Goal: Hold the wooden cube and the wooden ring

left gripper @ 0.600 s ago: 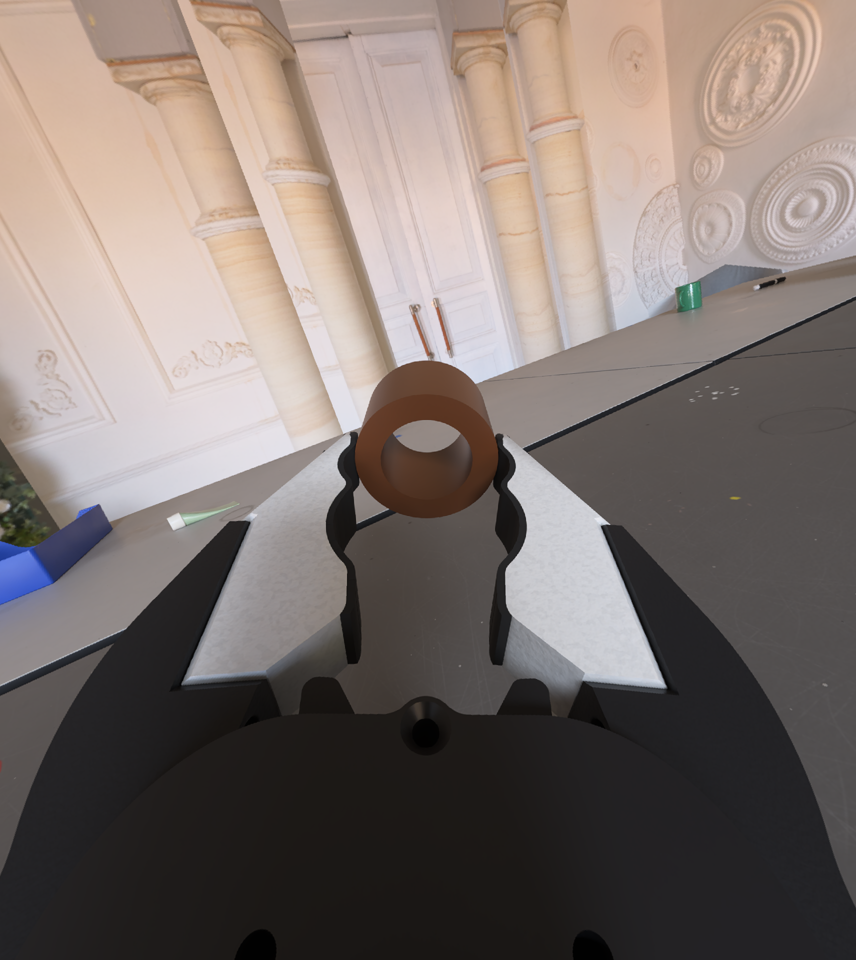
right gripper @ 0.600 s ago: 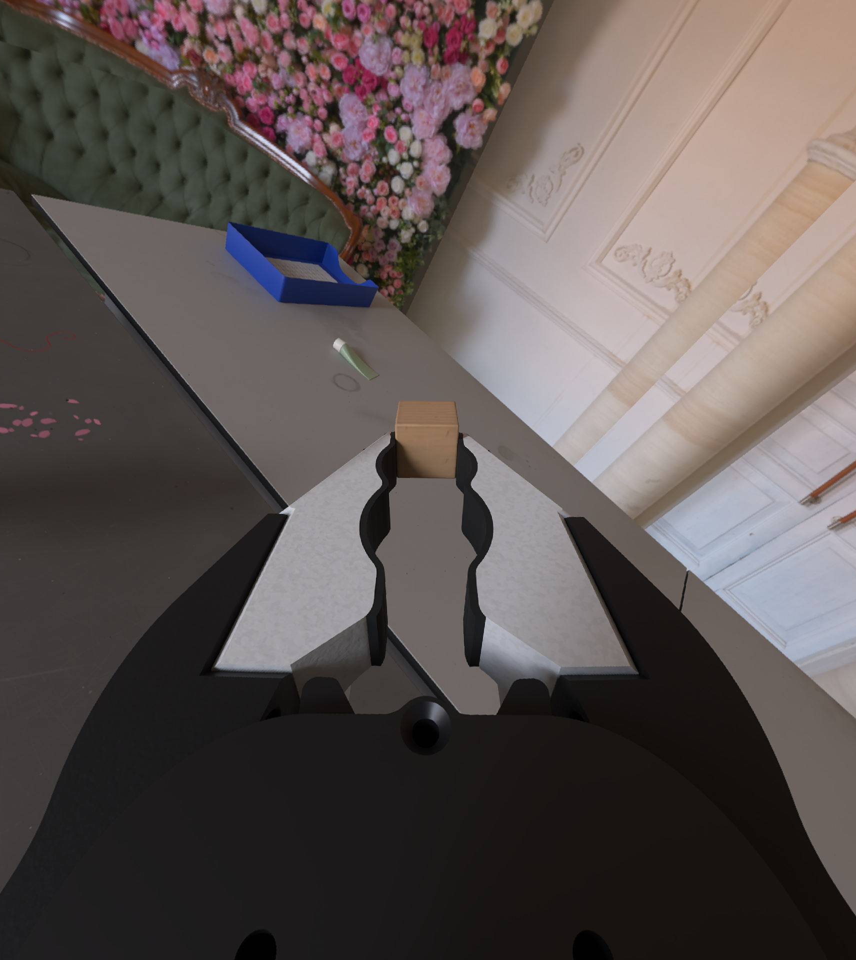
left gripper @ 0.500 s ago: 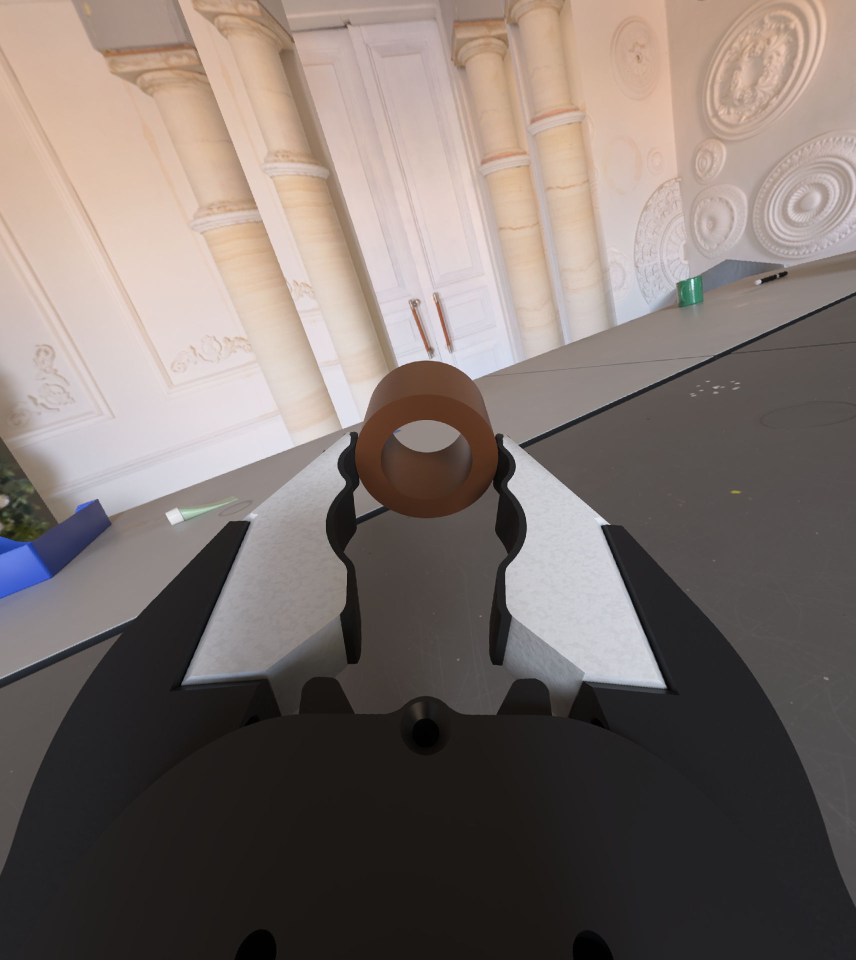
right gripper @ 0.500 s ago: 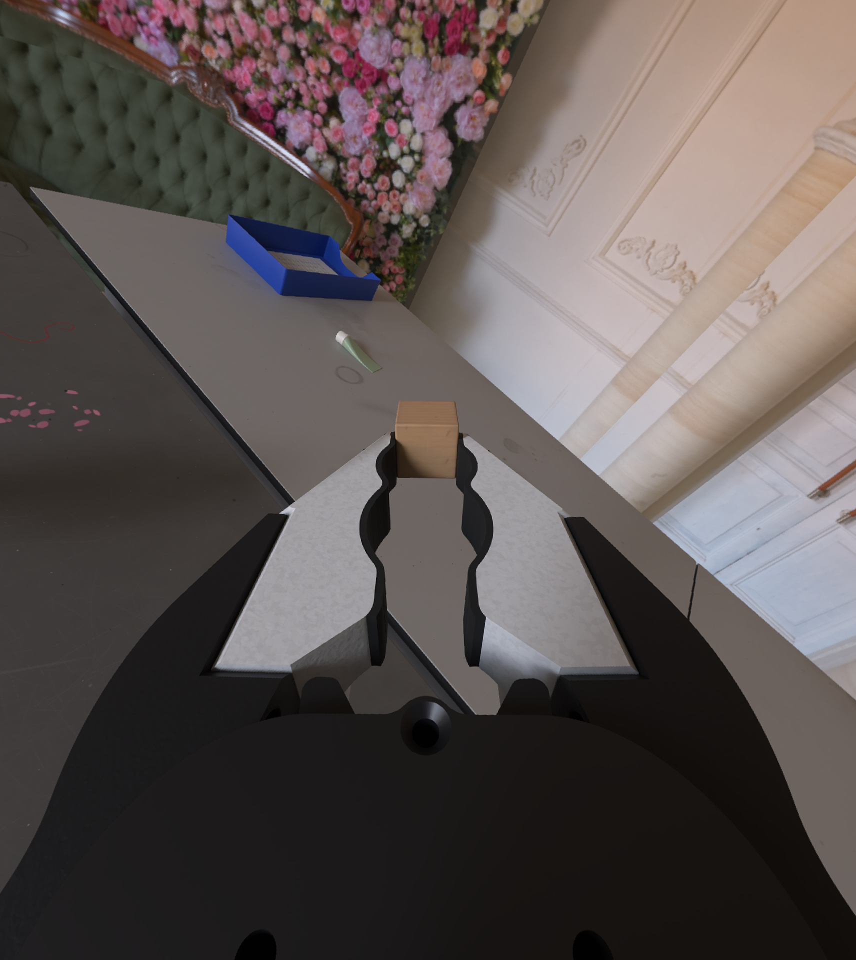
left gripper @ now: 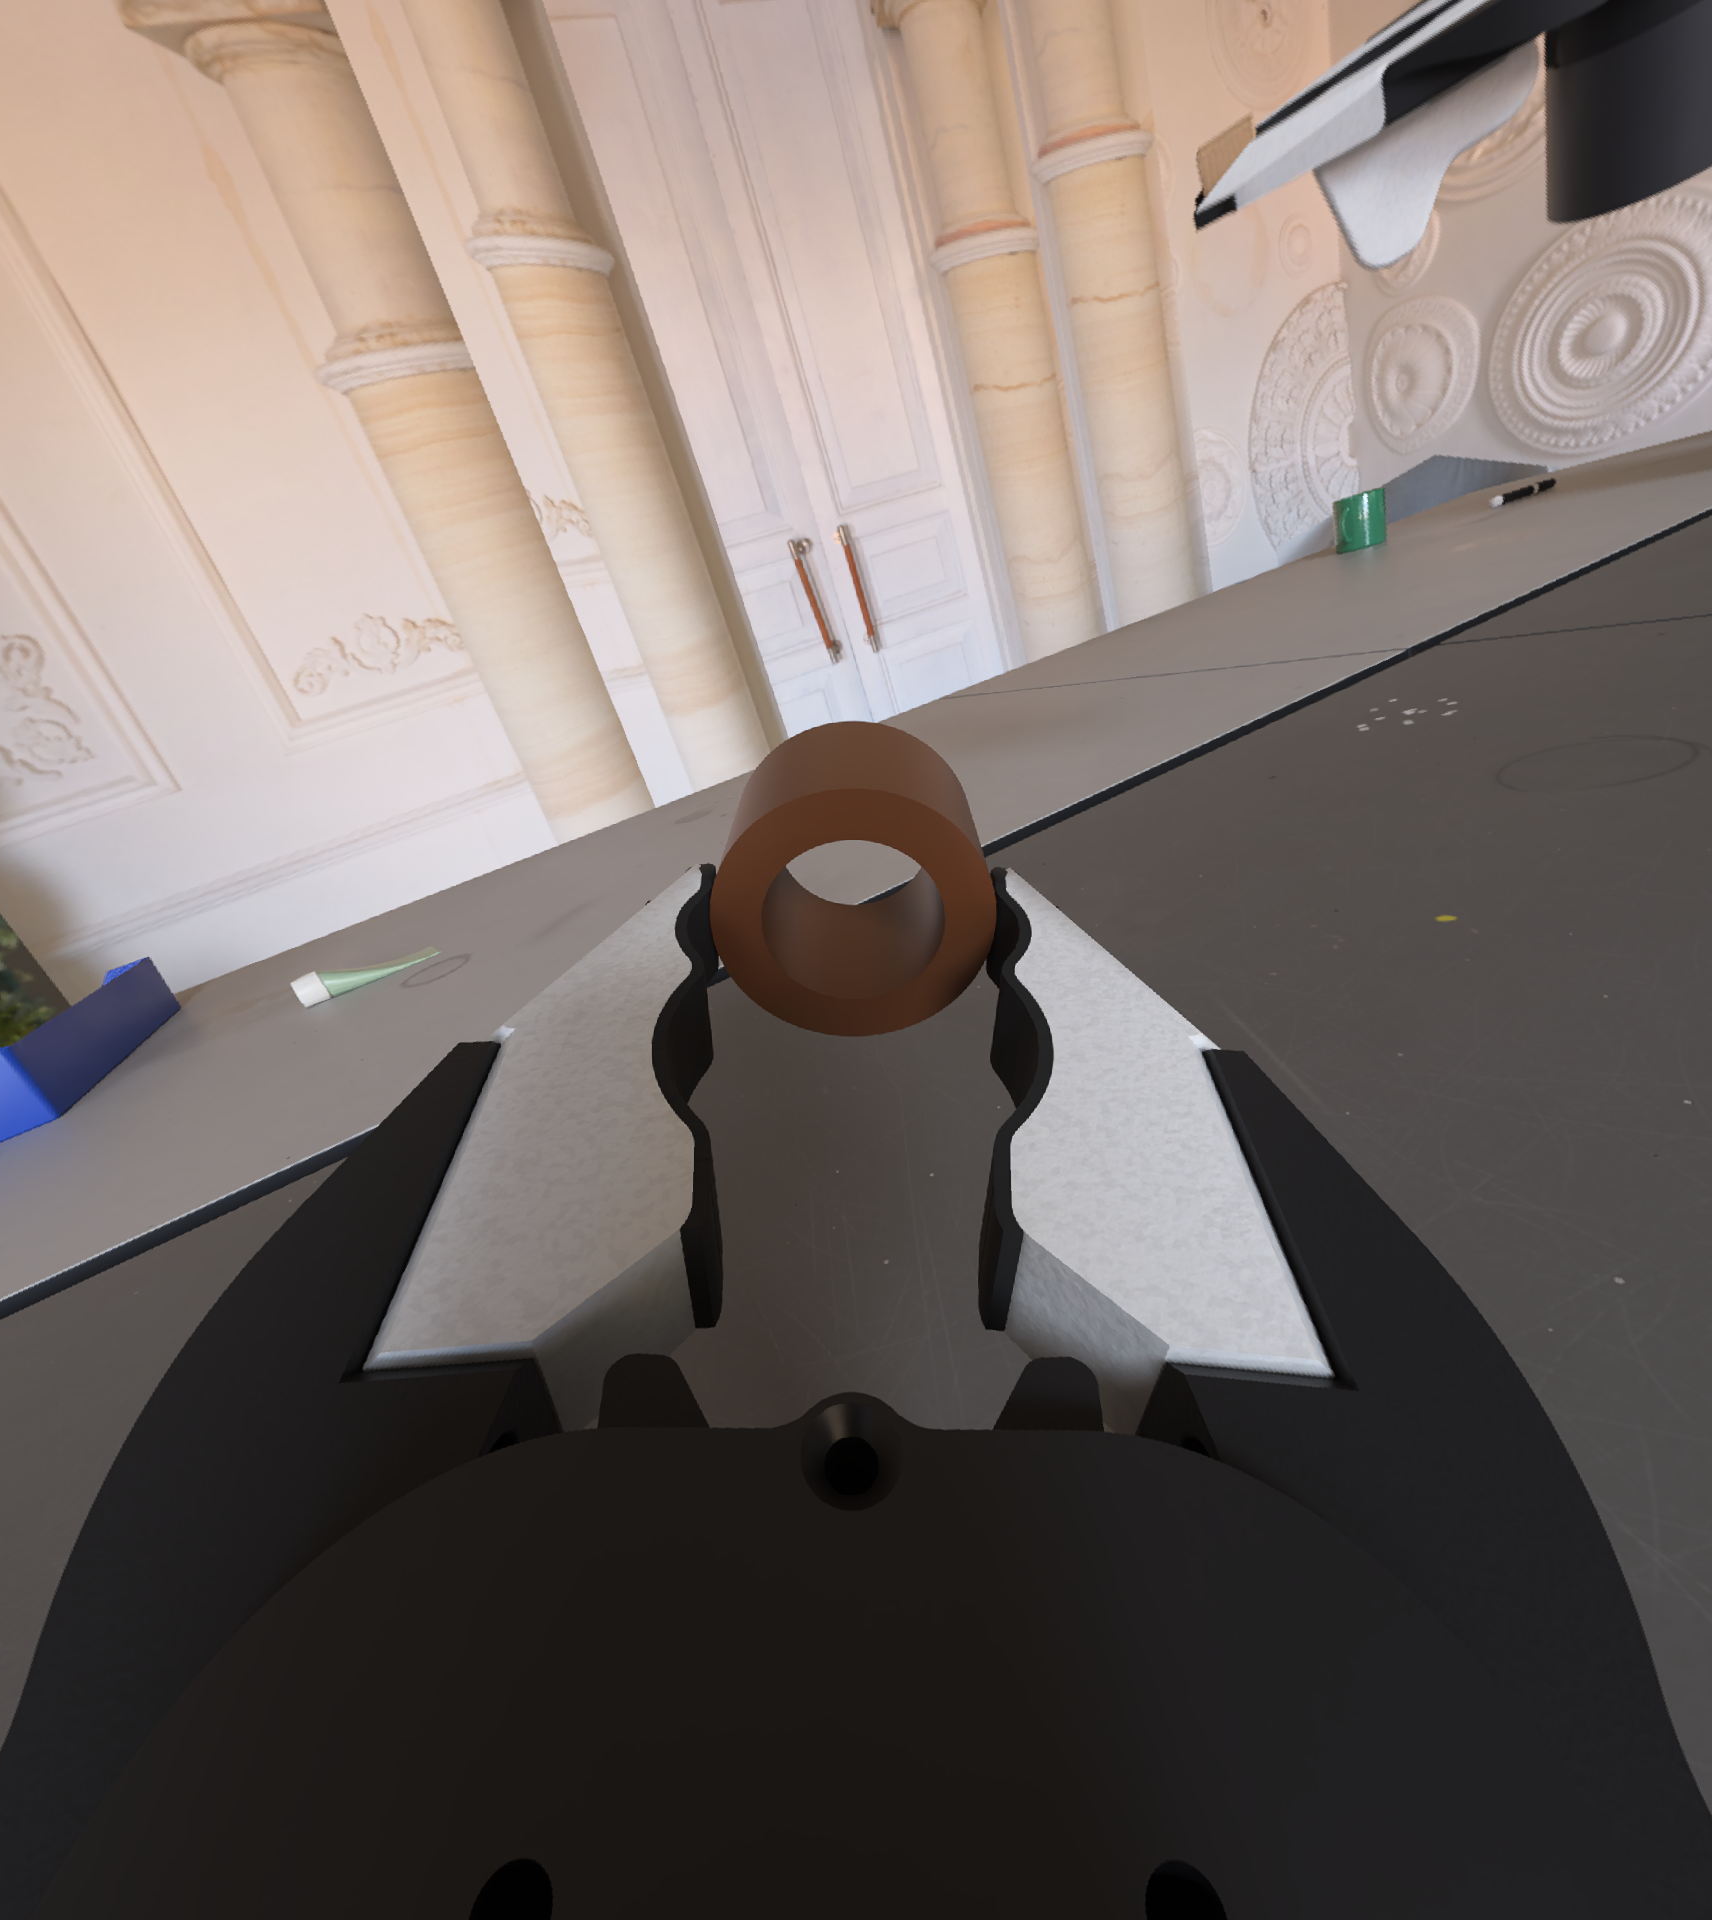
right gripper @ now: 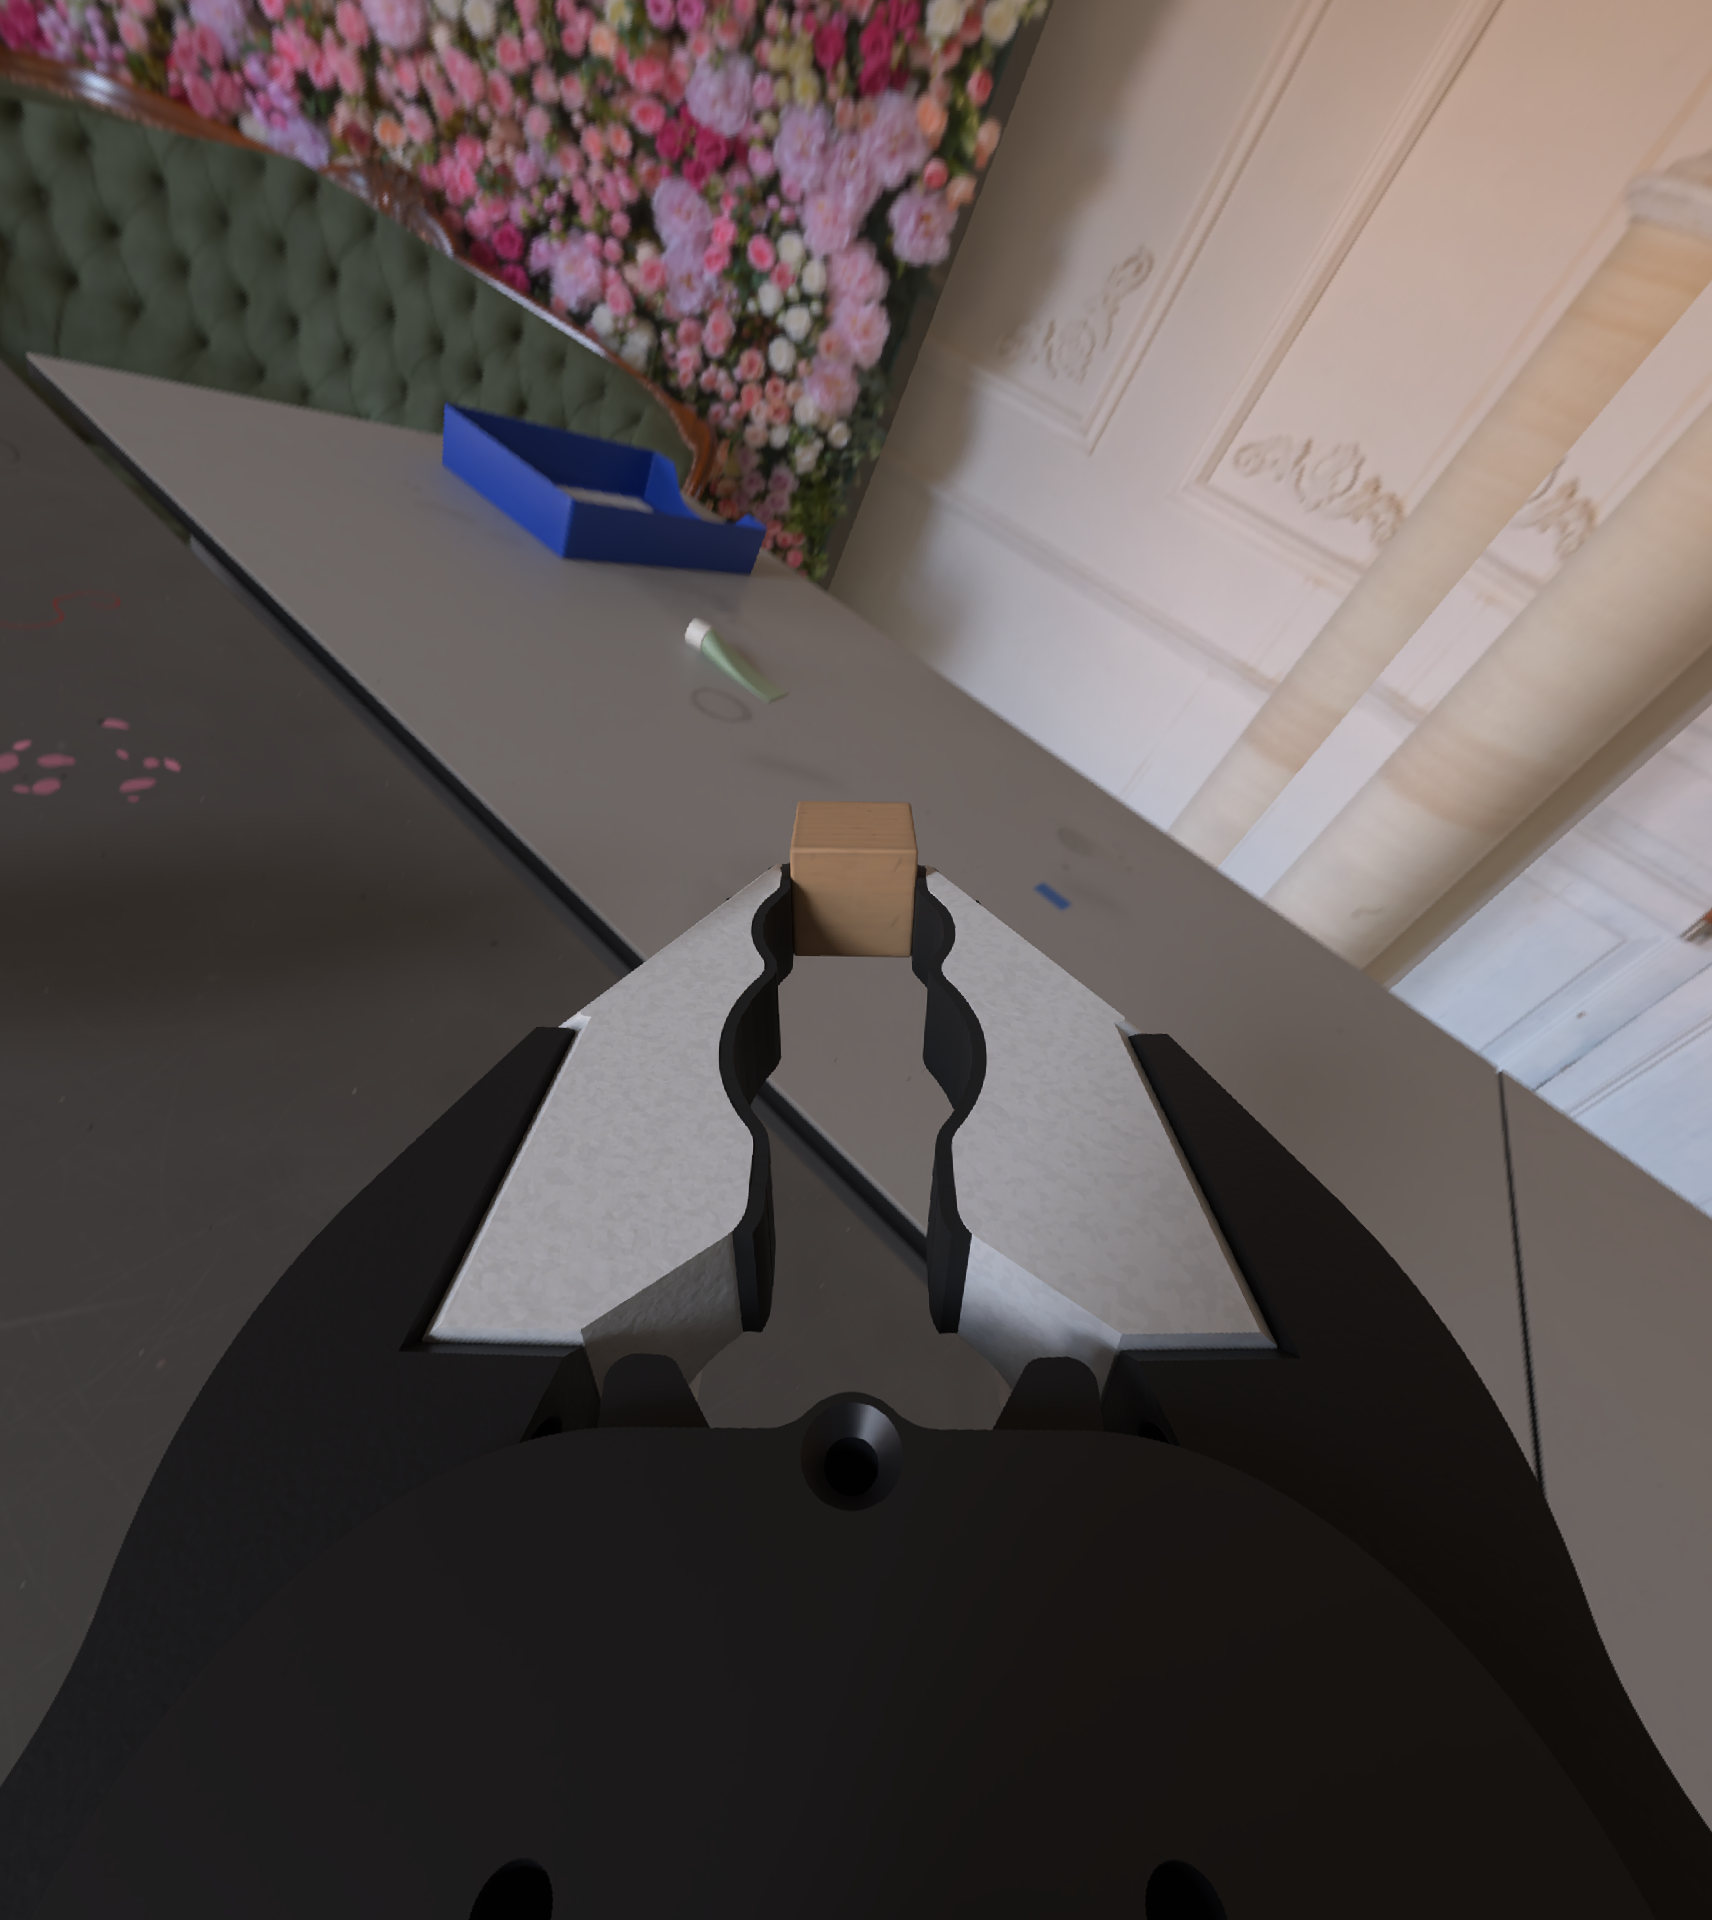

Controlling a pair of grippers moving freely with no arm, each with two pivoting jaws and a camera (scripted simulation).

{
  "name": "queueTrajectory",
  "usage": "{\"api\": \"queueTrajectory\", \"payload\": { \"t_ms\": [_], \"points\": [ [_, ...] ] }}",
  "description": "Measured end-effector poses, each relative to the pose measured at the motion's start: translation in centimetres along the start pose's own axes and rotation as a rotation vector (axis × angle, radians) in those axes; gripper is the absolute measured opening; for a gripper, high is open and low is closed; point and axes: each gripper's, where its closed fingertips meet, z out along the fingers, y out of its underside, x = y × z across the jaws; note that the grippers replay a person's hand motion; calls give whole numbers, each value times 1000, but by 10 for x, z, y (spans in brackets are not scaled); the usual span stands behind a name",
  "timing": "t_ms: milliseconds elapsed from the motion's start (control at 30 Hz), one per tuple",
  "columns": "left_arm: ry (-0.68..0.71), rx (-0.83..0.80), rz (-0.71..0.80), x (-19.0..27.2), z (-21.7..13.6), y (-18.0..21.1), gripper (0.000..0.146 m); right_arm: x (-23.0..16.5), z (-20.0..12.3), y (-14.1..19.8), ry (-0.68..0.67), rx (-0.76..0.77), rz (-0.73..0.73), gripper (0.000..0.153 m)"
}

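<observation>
Left gripper: clamped on the wooden ring, raised above the table.
Right gripper: pinching the wooden cube at its fingertips.
Blue tray: on the table; contents unclear.

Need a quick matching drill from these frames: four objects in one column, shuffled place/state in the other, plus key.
1. wooden ring
2. wooden cube
3. blue tray
4. green cup

A. on the light table near the flower wall
B. pinched at the right hand-held gripper fingertips
C. far end of the table, beside a pen
D. clamped in the left hand-held gripper, bore facing the camera

Pairs: 1-D, 2-B, 3-A, 4-C
</observation>
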Motion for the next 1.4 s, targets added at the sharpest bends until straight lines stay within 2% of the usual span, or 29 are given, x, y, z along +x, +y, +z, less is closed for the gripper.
{"api": "queueTrajectory", "payload": {
  "t_ms": [133, 333, 467, 600, 700, 900, 1133, 1400],
  "points": [
    [8, -10, 13, 3, 1, 2, 52, -16, 8, 31, -51, -85, -17, 21],
    [13, -19, 1, 3, 1, 5, 52, -36, 8, 73, -195, -309, -86, 21],
    [17, -27, -1, 4, 2, 7, 52, -45, 5, 84, -273, -441, -114, 21],
    [16, -31, 13, 5, 1, 7, 52, -56, 5, 84, -345, -565, -239, 21],
    [14, -26, 13, 4, 0, 6, 52, -50, 9, 63, -301, -495, -269, 21],
    [24, -28, 11, 6, 1, 7, 52, -37, 2, 16, -239, -252, -161, 21],
    [27, -31, 20, 7, 1, 7, 52, -14, -19, -4, -191, -108, -34, 21],
    [38, -42, 22, 9, 3, 8, 52, 20, -34, -11, -34, 8, 42, 21]
  ]
}}
